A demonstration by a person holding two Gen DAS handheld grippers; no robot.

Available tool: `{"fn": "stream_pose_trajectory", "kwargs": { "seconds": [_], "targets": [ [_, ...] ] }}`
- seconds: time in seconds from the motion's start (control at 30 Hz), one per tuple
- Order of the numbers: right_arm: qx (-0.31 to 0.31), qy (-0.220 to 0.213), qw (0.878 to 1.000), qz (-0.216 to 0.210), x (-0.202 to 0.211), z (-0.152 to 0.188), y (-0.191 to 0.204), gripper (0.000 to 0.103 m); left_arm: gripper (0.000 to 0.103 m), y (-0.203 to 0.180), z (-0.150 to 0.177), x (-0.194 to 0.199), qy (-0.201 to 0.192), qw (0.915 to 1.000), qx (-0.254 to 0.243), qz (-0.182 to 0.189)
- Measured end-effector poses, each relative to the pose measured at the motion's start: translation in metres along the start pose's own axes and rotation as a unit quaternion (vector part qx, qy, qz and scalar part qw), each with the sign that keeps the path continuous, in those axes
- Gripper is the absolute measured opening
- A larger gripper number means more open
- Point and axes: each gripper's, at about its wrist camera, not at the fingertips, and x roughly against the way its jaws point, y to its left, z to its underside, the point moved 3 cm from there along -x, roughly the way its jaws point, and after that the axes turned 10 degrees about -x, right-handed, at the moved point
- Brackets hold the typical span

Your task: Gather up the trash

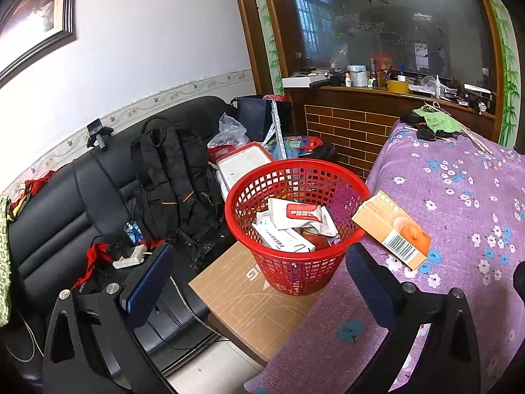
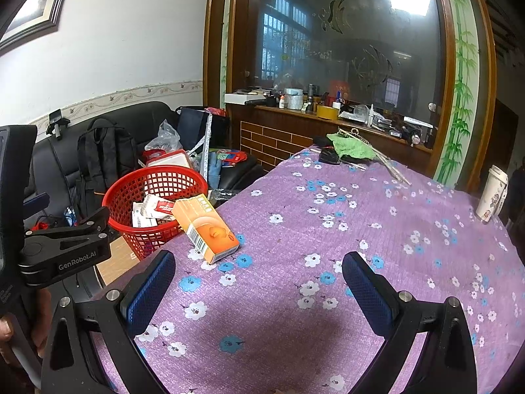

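A red mesh basket point(image 1: 297, 177) stands on a brown cardboard box beside the table and holds a white wipes pack point(image 1: 300, 213) and other wrappers; it also shows in the right wrist view point(image 2: 131, 184). An orange carton point(image 1: 392, 228) lies on the purple flowered tablecloth point(image 1: 459, 197) at its edge, next to the basket, and shows in the right wrist view point(image 2: 205, 226). My left gripper point(image 1: 259, 256) is open and empty, just in front of the basket. My right gripper point(image 2: 259, 262) is open and empty over the cloth, right of the carton.
A black sofa point(image 1: 65, 203) holds a black backpack point(image 1: 170, 177), a power strip and bags. A green cloth point(image 2: 352, 146) and sticks lie at the table's far end. A white cup point(image 2: 492, 193) stands at the right edge. A cluttered wooden counter point(image 2: 328, 115) is behind.
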Motion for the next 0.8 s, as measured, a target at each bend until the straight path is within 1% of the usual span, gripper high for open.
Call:
{"fn": "stream_pose_trajectory", "kwargs": {
  "seconds": [0.4, 0.53, 0.63, 0.67, 0.73, 0.77, 0.8],
  "targets": [
    [-0.013, 0.0, 1.0, 0.002, 0.002, 0.001, -0.009, 0.103, 0.103, -0.009, -0.007, 0.006, -0.009, 0.9998, -0.019, 0.007],
    [-0.021, -0.004, 1.0, 0.008, 0.006, 0.002, -0.018, 0.103, 0.103, -0.023, -0.015, 0.012, -0.018, 0.9988, -0.043, 0.016],
    [-0.036, -0.006, 0.999, 0.019, 0.009, 0.002, -0.034, 0.103, 0.103, -0.042, -0.024, 0.015, -0.009, 0.9962, -0.068, 0.054],
    [-0.041, -0.008, 0.999, 0.031, 0.012, 0.003, -0.045, 0.103, 0.103, -0.052, -0.028, 0.017, -0.005, 0.9944, -0.073, 0.077],
    [-0.057, -0.008, 0.996, 0.063, 0.014, 0.004, -0.07, 0.103, 0.103, -0.073, -0.033, 0.022, -0.005, 0.9906, -0.084, 0.107],
    [-0.071, -0.004, 0.994, 0.083, 0.014, 0.005, -0.087, 0.103, 0.103, -0.09, -0.036, 0.025, -0.003, 0.986, -0.099, 0.134],
    [-0.086, 0.002, 0.991, 0.099, 0.014, 0.007, -0.103, 0.103, 0.103, -0.111, -0.038, 0.026, 0.007, 0.9786, -0.118, 0.169]
  ]
}}
